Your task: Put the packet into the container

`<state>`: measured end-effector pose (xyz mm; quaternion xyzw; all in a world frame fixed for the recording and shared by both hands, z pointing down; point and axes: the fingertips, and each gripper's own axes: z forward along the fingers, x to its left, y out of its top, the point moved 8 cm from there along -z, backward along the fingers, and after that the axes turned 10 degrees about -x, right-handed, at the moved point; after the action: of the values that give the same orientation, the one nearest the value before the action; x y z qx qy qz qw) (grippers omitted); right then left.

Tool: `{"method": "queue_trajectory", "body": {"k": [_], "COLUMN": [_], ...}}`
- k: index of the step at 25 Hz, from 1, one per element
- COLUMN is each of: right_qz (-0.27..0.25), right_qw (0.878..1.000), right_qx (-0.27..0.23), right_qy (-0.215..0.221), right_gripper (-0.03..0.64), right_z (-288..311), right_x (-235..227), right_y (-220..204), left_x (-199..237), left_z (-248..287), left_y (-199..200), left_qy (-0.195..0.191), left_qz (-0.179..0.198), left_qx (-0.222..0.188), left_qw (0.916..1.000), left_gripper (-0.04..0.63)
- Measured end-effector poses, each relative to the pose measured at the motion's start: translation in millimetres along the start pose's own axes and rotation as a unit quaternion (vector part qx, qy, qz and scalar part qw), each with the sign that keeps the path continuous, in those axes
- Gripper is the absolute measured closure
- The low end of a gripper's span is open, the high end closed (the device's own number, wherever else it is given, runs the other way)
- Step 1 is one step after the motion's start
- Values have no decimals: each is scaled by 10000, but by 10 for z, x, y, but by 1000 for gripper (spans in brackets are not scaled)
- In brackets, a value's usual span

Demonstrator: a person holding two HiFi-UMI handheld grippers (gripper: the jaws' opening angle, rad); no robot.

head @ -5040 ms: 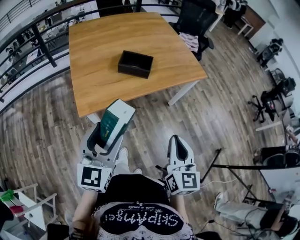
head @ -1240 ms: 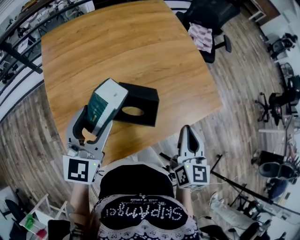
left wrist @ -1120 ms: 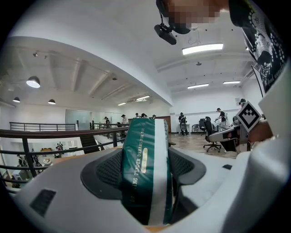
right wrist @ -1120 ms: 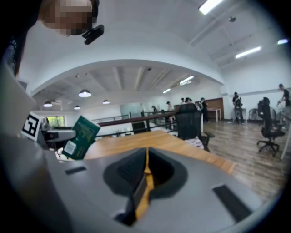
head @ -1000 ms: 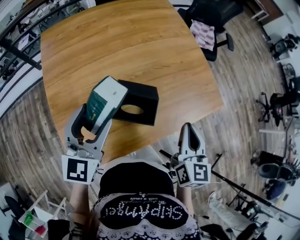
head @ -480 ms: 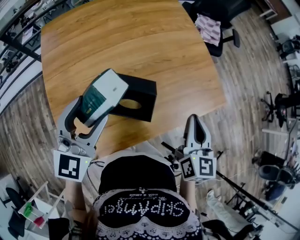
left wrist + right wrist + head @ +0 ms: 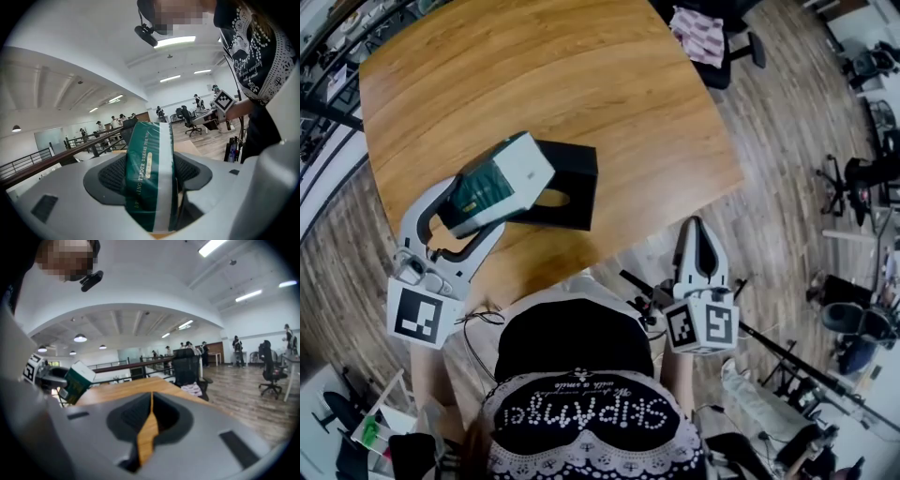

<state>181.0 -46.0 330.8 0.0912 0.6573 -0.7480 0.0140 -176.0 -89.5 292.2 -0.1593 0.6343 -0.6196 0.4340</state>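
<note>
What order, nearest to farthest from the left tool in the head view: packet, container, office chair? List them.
1. Packet, clamped in the left tool.
2. Container, on the table just beyond it.
3. Office chair, past the table's far right corner.

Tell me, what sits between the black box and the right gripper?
Nothing but bare wooden table between the black container and the shut right gripper, as the head view shows.

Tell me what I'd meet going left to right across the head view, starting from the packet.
Packet → black container → right hand-held gripper → black office chair.
</note>
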Motion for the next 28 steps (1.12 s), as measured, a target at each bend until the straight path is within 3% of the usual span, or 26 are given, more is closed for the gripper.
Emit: {"method": "queue_trajectory", "body": {"k": [3,7,28], "right_qz": [12,3,64], "right_qw": [10000,9999,9996], "right_qx": [-4,-8,68], "right_qy": [-51,-168,-282], "right_gripper": [581,581,581], "right_z": [-44,-102,-269], "right_x": [-27,-104,-79], "right_y": [-15,-28,-83], "left_x": [1,-32,-242], "left_z": [101,180,616], "left_y": [-41,-178,-387], "left_qy": [-135,-78,-1100], "left_qz": [-63,-747,-691], "left_qx": [28,309,207], "left_qw": [9999,9967,9913], "left_gripper": [253,253,253]}}
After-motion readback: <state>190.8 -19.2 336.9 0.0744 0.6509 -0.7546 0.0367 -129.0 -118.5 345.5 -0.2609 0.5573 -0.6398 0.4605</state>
